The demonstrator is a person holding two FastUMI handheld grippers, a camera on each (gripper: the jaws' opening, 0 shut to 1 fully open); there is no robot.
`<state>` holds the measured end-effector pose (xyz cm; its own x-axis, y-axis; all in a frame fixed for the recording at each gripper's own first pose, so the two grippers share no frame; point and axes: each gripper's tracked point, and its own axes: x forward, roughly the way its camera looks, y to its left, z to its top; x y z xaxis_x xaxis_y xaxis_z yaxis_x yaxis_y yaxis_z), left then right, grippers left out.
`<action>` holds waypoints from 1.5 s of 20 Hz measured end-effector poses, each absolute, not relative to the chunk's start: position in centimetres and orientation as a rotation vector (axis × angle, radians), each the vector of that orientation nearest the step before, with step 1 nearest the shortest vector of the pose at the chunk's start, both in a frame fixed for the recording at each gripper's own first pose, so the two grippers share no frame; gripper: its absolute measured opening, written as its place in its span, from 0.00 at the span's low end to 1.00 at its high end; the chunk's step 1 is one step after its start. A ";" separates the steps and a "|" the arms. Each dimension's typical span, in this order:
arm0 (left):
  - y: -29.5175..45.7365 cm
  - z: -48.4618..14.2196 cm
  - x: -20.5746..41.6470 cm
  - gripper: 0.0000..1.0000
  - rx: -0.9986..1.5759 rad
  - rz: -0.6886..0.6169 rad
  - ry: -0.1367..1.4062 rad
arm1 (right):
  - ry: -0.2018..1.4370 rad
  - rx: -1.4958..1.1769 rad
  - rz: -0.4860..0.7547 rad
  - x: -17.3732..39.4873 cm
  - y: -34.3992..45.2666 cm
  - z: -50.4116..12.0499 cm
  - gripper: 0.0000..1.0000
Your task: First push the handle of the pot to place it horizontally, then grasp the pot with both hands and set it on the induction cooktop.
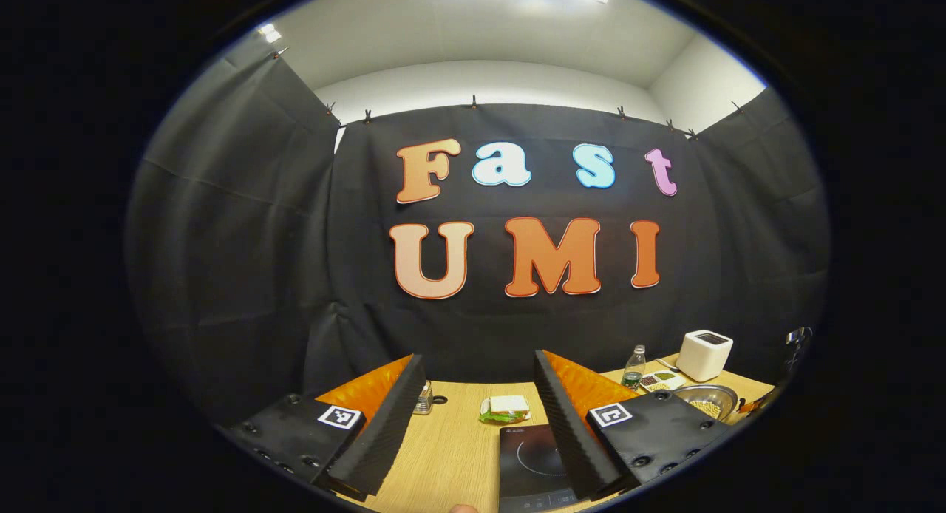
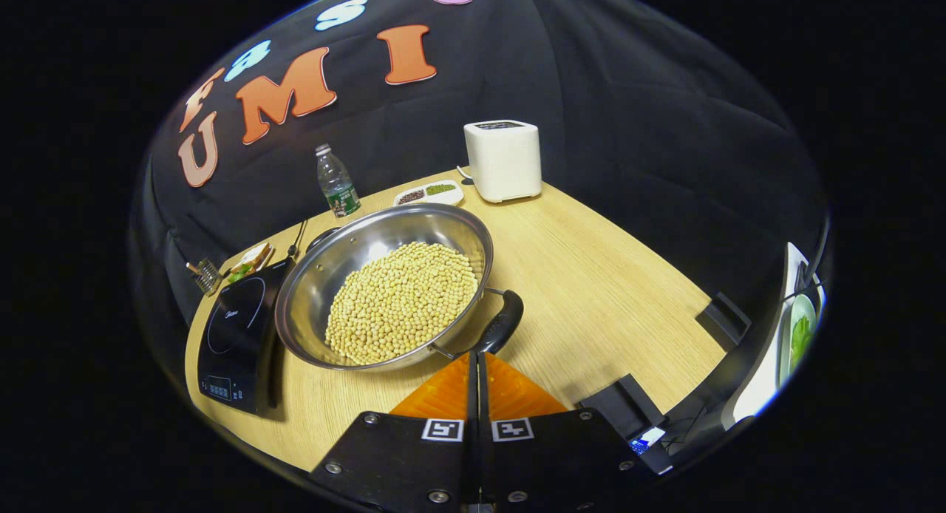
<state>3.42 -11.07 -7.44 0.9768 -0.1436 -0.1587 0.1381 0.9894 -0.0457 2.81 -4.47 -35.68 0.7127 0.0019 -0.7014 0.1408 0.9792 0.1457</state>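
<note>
A steel pot (image 2: 369,239) full of soybeans (image 2: 403,299) stands on the wooden table (image 2: 591,276). Its long dark handle (image 2: 501,324) points toward me, slanting to the front right. In the right gripper view my right gripper (image 2: 477,358) is shut with nothing in it, its tips right at the handle's near end. The black induction cooktop (image 2: 236,328) lies just left of the pot. My left gripper (image 1: 477,358) is open and held level above the table, facing the wall. Below it are the cooktop (image 1: 536,461) and, far right, the pot (image 1: 708,402).
Behind the pot stand a white appliance (image 2: 502,160), a water bottle (image 2: 336,182) and a small dish of beans (image 2: 430,194). A sandwich (image 2: 250,262) lies behind the cooktop. Black brackets (image 2: 723,317) sit near the table's right edge.
</note>
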 end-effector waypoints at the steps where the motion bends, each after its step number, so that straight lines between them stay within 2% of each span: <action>1: -10.9 -7.6 3.4 0.96 -0.034 -0.141 0.165 | 0.772 0.195 -0.084 3.0 -4.6 -35.7 0.00; 13: -10.6 -9.8 4.0 0.99 -0.077 -0.132 0.214 | 0.749 0.191 -0.140 6.4 -6.1 -36.4 0.00; 30: -18.8 -14.0 5.6 0.96 -0.097 -0.231 0.283 | 0.715 0.218 -0.149 14.5 -7.9 -37.7 0.00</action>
